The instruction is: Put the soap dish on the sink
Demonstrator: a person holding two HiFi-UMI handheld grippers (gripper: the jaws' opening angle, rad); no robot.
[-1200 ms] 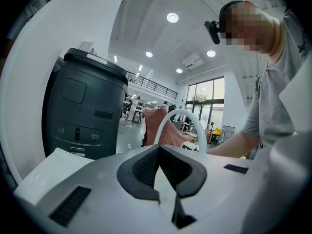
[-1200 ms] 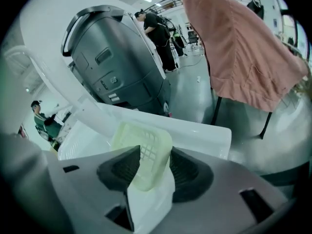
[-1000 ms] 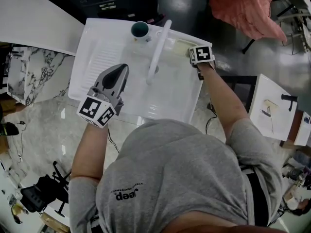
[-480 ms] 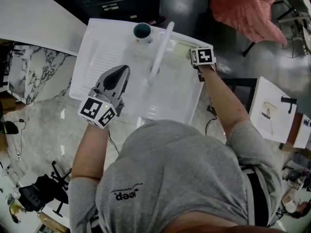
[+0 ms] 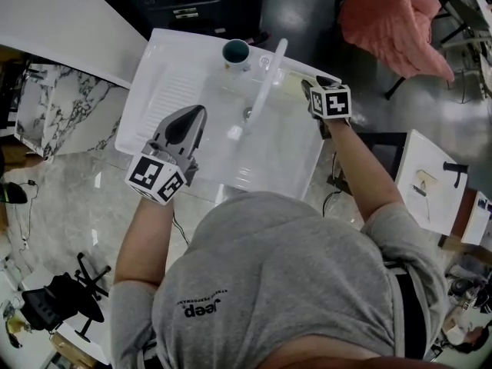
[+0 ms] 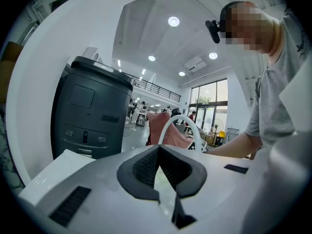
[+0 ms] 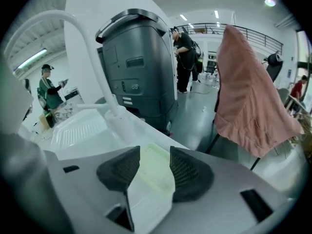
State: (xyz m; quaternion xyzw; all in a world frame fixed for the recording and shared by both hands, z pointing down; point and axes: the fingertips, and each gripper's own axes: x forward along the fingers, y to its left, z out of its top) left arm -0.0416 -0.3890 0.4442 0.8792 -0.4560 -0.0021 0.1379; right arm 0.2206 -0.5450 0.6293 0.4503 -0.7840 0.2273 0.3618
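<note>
The pale yellow-green soap dish (image 5: 297, 84) lies on the back right ledge of the white sink (image 5: 173, 91). My right gripper (image 5: 314, 91) hangs just above it, pointing steeply down. In the right gripper view the dish (image 7: 156, 179) shows through the gap of the right gripper (image 7: 154, 149). Its jaws have just been closing a little, but the pads stand apart and do not press on the dish. My left gripper (image 5: 194, 118) hovers over the basin's left side, its pads meeting at the tip of the left gripper (image 6: 159, 147), nothing held.
A white arched faucet (image 5: 265, 79) rises between the two grippers. A teal cup (image 5: 236, 52) stands on the back ledge. A ribbed drainboard fills the sink's left part. A dark cabinet (image 7: 141, 62) stands behind the sink, a pink cloth (image 5: 392, 18) hangs at right.
My right gripper has lifted off the ledge, leaving the soap dish lying there. The left gripper has stayed where it was. The head view has shifted slightly.
</note>
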